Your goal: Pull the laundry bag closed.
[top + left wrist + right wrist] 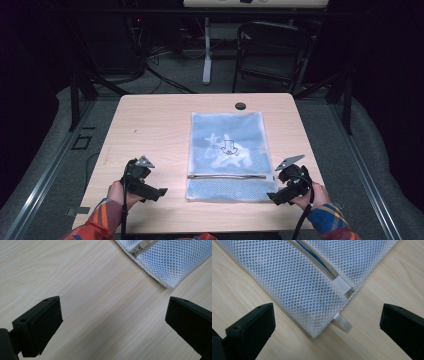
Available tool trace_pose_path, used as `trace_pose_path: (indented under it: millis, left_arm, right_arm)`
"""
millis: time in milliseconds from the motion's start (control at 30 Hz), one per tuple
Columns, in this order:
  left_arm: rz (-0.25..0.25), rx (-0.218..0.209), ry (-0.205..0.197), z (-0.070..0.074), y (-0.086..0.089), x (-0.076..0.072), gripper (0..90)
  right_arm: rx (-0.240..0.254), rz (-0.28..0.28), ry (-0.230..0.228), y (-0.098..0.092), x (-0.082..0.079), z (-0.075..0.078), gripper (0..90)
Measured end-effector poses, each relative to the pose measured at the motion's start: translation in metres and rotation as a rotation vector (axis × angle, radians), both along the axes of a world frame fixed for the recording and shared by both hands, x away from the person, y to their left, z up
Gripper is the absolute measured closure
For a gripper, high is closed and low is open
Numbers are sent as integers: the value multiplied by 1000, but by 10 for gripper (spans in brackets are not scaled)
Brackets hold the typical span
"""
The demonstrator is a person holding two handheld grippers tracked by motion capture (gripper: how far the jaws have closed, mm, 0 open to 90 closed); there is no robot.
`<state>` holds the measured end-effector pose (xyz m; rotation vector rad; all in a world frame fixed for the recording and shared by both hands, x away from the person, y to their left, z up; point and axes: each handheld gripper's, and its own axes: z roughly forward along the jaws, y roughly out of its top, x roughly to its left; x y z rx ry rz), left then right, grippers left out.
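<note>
While both grippers sit low at the near edge of the table (150, 120), nothing is gripped yet. Mesh laundry bag (227, 150) lies flat on the light wood top, centre-right, long axis running away from the person, with a blue garment with a white print visible through the mesh. Its zipper (227, 176) runs crosswise near the near end.

Left gripper (159, 191) — held in the left hand (119, 194), well to the left of the bag, jaws wide apart, bare wood between them. In the left gripper view the bag's near-left corner (168, 265) sits ahead of the jaws, apart from them, and the beige zipper pull (140, 248) shows at the top edge.

Right gripper (274, 196) — held in the right hand (312, 196), just beside the bag's near-right corner, jaws also spread wide. In the right gripper view that corner (312, 325) lies between the two jaws without either pad touching it. A small white ribbon tab (342, 322) sticks out from the bag's edge there, and the zipper end, capped by a white fabric stop (342, 285), is just beyond it. Blue fabric shows through the zipper gap.

Dark round grommet (240, 105) sits at the table's far edge, beyond the bag.
</note>
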<state>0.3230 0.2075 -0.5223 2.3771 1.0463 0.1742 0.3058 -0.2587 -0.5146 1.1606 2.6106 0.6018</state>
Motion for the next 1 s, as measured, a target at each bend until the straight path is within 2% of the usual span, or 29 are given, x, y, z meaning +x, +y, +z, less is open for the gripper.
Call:
trace_pose_path:
  millis: [100, 233, 267, 367, 400, 500, 700, 733, 900, 1000]
  left_arm:
    - [-2, 0, 1, 0, 0, 0, 7]
    - [-12, 5, -4, -1, -1, 0, 11]
    - [-20, 6, 1, -2, -2, 0, 11]
    - [-29, 9, 8, -4, -2, -1, 19]
    - [-37, -4, 8, -4, -3, 0, 23]
    - [-49, -19, 10, -4, -3, 0, 54]
    - [-70, -19, -10, -3, -10, -1, 87]
    - [-77, -14, -20, -3, -13, 0, 92]
    - [-93, -7, -28, -3, -18, 0, 107]
    - [-104, -10, -52, -1, -22, -2, 130]
  right_arm:
    - [16, 8, 12, 1, 1, -2, 0]
    - [14, 2, 3, 3, -1, -1, 0]
    - [16, 18, 17, 3, 1, 0, 0]
    - [21, 16, 18, 4, 2, 1, 0]
    - [35, 26, 22, 6, 3, 1, 0]
    - [28, 36, 22, 7, 4, 1, 0]
    - [41, 59, 25, 13, 4, 2, 0]
    - [56, 60, 34, 14, 4, 3, 0]
    - [53, 55, 37, 17, 5, 4, 0]
    - [57, 66, 40, 21, 7, 5, 0]
